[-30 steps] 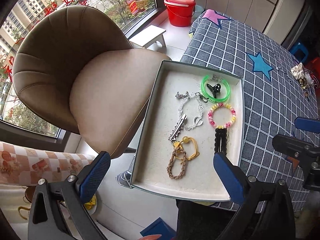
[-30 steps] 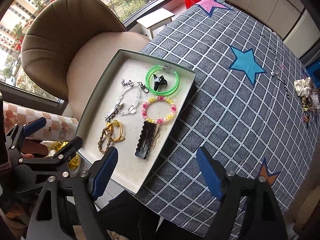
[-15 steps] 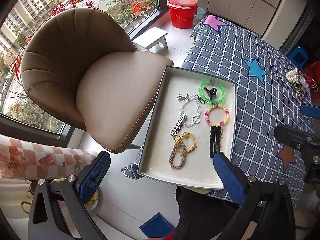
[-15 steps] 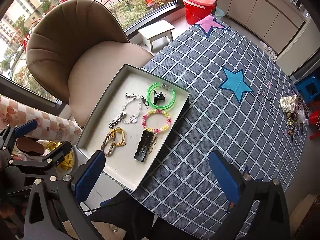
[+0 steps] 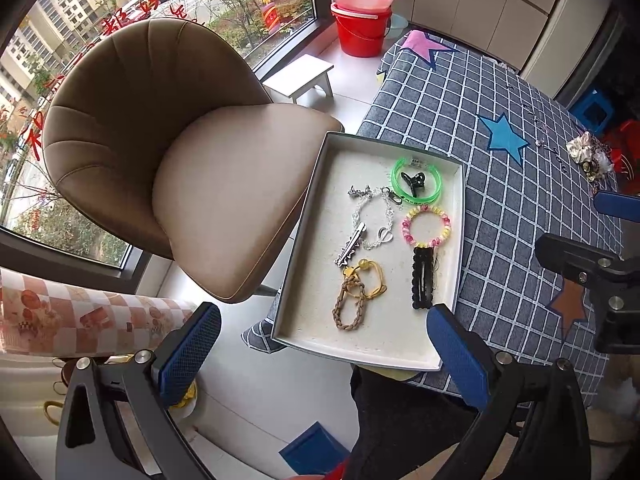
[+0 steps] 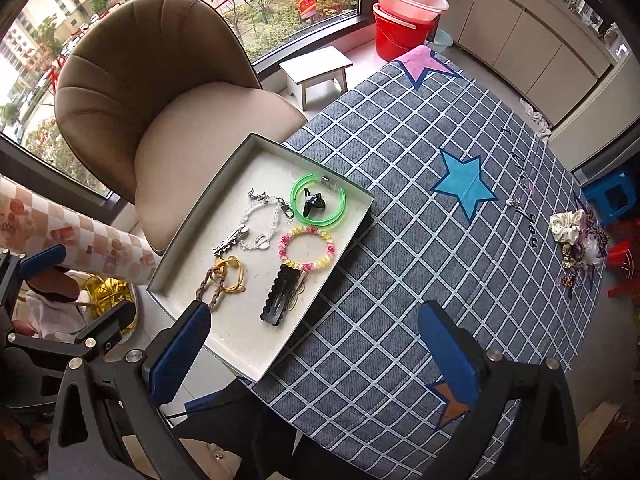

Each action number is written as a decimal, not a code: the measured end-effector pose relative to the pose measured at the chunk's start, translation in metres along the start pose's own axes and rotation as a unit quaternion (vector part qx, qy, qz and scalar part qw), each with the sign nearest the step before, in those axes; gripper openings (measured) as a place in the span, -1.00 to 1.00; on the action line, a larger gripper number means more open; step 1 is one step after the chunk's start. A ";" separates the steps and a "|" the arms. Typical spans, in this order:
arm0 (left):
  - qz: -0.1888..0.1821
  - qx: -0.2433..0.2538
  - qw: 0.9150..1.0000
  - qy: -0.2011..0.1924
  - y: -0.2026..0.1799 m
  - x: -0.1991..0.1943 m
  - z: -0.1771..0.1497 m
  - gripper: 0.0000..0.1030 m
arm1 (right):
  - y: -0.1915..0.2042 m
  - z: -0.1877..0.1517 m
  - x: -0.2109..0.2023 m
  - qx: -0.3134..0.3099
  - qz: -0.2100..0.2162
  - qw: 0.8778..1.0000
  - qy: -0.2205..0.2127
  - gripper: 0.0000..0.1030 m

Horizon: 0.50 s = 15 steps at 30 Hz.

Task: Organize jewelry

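A shallow white tray lies at the table's near left edge. In it lie a green bangle around a black claw clip, a silver chain bracelet, a pink and yellow bead bracelet, a silver clip, a braided cord with a yellow band and a black snap clip. My left gripper is open and empty, high above the tray's near end. My right gripper is open and empty, above the table just right of the tray.
The table wears a grey checked cloth with star patches. More loose jewelry and a scrunchie lie at its far right. A brown padded chair stands left of the tray. Red buckets and a white stool stand by the window.
Both grippers have risen and drawn back from the tray, so it looks smaller and more of the room shows. Both stay open. The jewelry has not moved.
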<state>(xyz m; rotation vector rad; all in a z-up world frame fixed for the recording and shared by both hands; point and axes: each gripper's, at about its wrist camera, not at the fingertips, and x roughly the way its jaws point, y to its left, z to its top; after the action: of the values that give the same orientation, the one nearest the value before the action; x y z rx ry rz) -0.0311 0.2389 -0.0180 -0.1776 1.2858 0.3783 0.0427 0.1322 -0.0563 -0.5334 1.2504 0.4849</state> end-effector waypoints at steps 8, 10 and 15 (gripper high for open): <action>0.001 0.000 1.000 0.001 -0.001 0.001 -0.001 1.00 | 0.001 -0.003 0.000 -0.002 0.001 1.000 0.001 0.99; 0.000 0.000 1.000 0.002 -0.001 0.001 -0.001 1.00 | 0.001 -0.003 0.000 -0.003 0.001 1.000 0.002 0.99; 0.001 0.000 1.000 0.003 0.000 0.002 -0.001 1.00 | 0.002 -0.004 0.001 -0.003 0.002 1.000 0.002 0.99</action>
<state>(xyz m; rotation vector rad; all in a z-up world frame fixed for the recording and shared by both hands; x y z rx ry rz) -0.0317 0.2383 -0.0203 -0.1771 1.2913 0.3784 0.0392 0.1316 -0.0584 -0.5381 1.2536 0.4915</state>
